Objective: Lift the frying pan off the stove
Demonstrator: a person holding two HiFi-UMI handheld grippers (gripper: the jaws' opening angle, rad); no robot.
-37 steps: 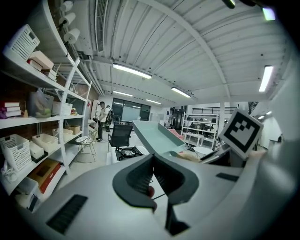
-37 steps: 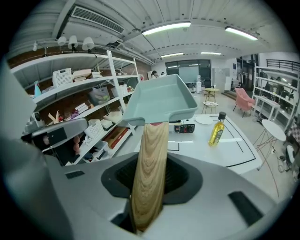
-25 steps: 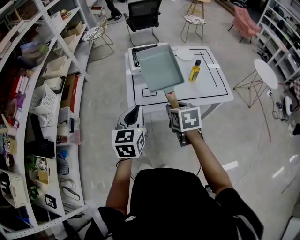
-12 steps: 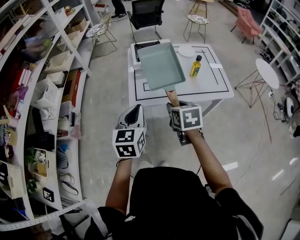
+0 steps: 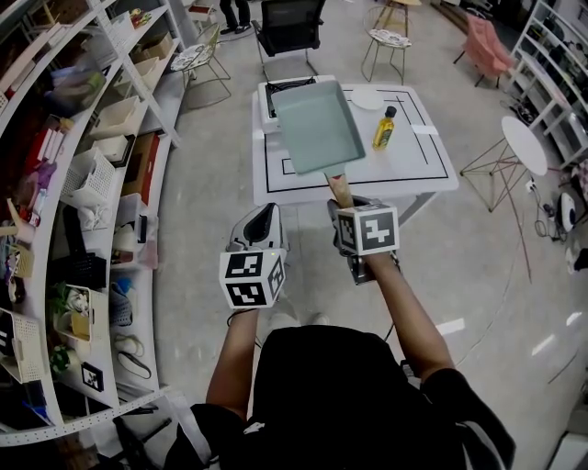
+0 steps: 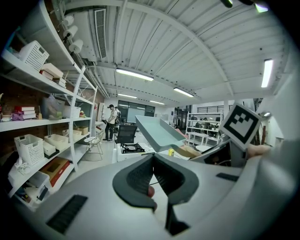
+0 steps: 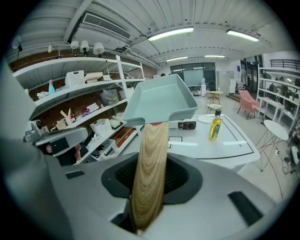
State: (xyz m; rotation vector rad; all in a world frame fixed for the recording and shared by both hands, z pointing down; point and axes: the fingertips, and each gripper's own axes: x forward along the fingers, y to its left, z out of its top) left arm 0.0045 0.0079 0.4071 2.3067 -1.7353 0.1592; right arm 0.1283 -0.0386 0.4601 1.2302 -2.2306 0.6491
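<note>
The frying pan (image 5: 317,127) is a pale teal rectangular pan with a wooden handle (image 5: 339,190). It hangs in the air over the left part of the white table (image 5: 418,174), clear of the gas stove (image 5: 274,90) at the table's far left corner. My right gripper (image 5: 344,207) is shut on the handle (image 7: 150,164), and the pan (image 7: 161,98) rises ahead of it. My left gripper (image 5: 265,218) hovers to its left, short of the table, shut with nothing in it (image 6: 152,171). From that gripper the pan (image 6: 157,131) shows above the stove (image 6: 131,148).
A yellow oil bottle (image 5: 382,128) and a white plate (image 5: 366,99) stand on the table right of the pan. Storage shelves (image 5: 83,184) run along the left. A black chair (image 5: 289,27), stools and a round side table (image 5: 522,142) surround the table. A person (image 6: 111,123) stands far back.
The table and the raised pan have drifted slightly up in the head view. Both grippers keep their places, and the right one's hold on the handle is unchanged.
</note>
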